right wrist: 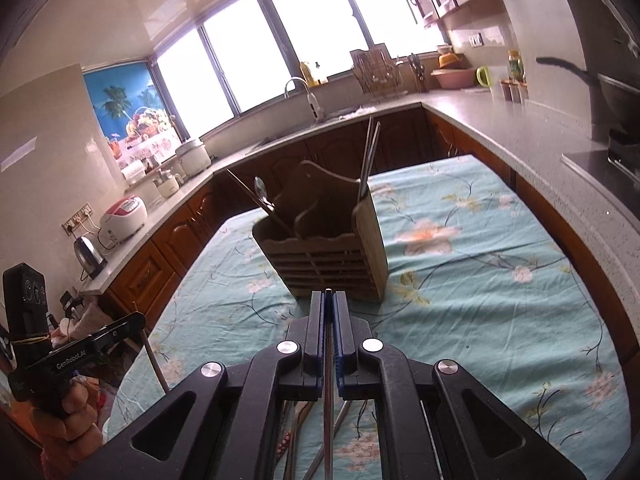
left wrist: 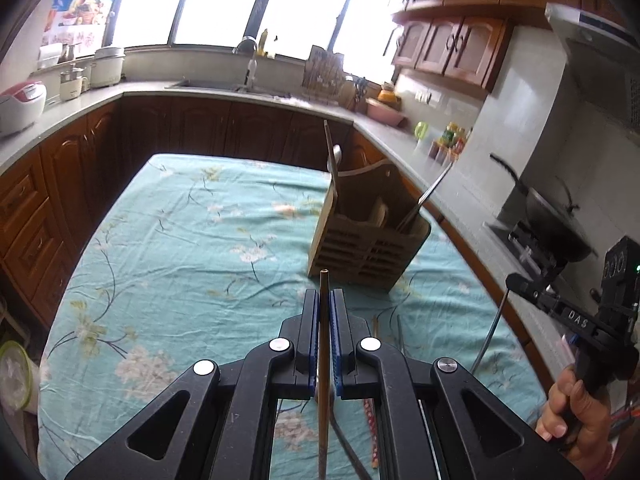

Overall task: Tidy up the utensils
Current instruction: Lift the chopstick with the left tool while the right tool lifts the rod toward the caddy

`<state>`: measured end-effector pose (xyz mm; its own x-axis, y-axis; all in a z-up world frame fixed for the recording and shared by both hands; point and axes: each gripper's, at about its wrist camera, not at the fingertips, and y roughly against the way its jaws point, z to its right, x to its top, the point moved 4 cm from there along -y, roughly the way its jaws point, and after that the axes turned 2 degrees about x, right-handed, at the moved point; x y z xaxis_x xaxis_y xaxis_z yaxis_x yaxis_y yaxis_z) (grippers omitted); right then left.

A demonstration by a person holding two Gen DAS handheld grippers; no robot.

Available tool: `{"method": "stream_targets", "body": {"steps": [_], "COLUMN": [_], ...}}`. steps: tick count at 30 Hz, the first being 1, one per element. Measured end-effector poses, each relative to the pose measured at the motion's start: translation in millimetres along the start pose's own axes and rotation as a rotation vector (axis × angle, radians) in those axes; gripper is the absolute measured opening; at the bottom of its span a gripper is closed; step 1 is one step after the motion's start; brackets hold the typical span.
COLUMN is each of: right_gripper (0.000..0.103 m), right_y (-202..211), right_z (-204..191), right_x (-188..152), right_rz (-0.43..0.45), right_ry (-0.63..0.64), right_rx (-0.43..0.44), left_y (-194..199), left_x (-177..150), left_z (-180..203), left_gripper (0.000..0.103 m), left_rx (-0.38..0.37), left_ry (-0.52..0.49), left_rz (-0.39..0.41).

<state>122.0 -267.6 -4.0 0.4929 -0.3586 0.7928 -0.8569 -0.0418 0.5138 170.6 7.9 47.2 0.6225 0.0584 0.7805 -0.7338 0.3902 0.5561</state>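
Observation:
A wooden utensil holder (left wrist: 368,240) stands on the table with the teal floral cloth (left wrist: 192,240); it also shows in the right wrist view (right wrist: 328,256). It holds a spoon (right wrist: 262,192), a dark stick and metal chopsticks (right wrist: 370,152). My left gripper (left wrist: 325,296) is shut on a wooden chopstick (left wrist: 323,360), held above the cloth just short of the holder. My right gripper (right wrist: 328,298) is shut on a thin metal chopstick (right wrist: 328,400), also just in front of the holder. Several loose utensils (right wrist: 304,432) lie on the cloth under the grippers.
Wooden cabinets and a grey counter (left wrist: 248,94) wrap around the table. A sink with faucet (right wrist: 304,92) is at the back, rice cookers (left wrist: 20,104) and a kettle (right wrist: 90,252) on the left, a wok on a stove (left wrist: 552,216) on the right.

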Motion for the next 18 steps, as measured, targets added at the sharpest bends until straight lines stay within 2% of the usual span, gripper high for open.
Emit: {"method": "stream_targets", "body": {"steps": [9, 18], "right_gripper": [0.004, 0.004], "right_y": [21, 31], "right_z": [-6, -9], "right_x": [15, 35], "right_rz": [0.079, 0.146], "right_ry": [0.011, 0.020], "right_rx": [-0.001, -0.006], "left_y": [18, 16], "left_x": [5, 17], "left_z": [-11, -15], "left_gripper": [0.004, 0.004], "left_rx": [-0.009, -0.038], "left_ry": [0.065, 0.103], "left_rz": [0.089, 0.154]}}
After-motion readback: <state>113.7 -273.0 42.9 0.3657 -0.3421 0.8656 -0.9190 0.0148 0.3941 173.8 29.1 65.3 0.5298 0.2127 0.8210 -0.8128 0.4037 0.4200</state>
